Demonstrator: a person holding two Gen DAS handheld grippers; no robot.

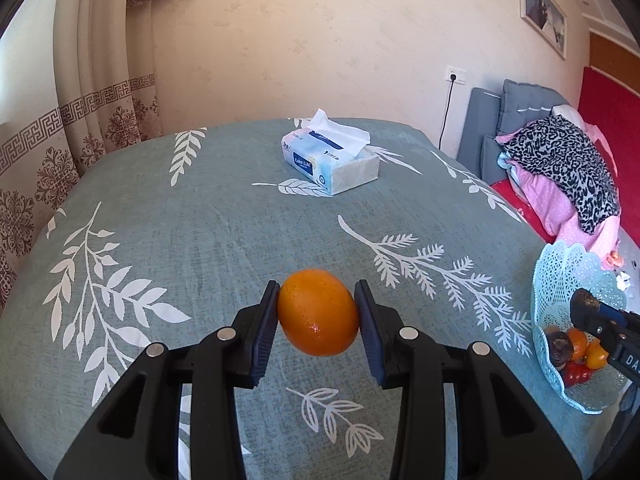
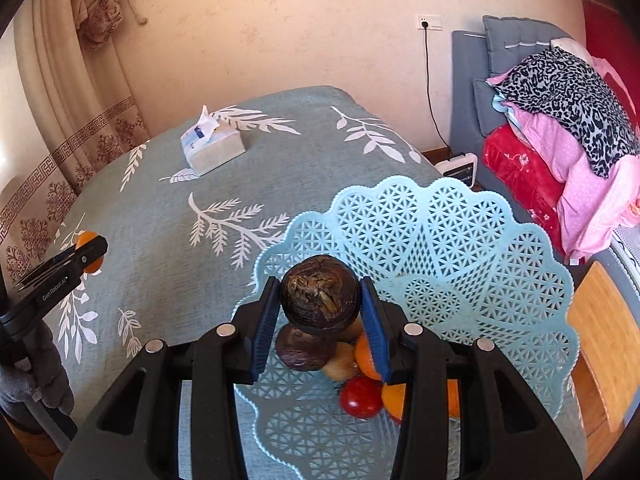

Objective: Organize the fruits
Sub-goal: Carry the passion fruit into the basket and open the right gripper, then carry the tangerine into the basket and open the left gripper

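Left tool (image 1: 318,312) pinching an orange (image 1: 319,312) above the leaf-print counter (image 1: 200,220), right tool (image 2: 320,306) pinching a dark brown fruit (image 2: 319,300) over the light blue lattice basket (image 2: 460,240) holding other fruits, tissue box (image 1: 330,160) far back

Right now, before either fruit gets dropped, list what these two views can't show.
- Basket contents: in the right wrist view, the right gripper and its dark brown fruit cover part of the pile, so no exact count.
- Basket in the left wrist view: cut by the frame edge, fruits too small to identify.
- Orange: underside hidden, held in the left gripper.
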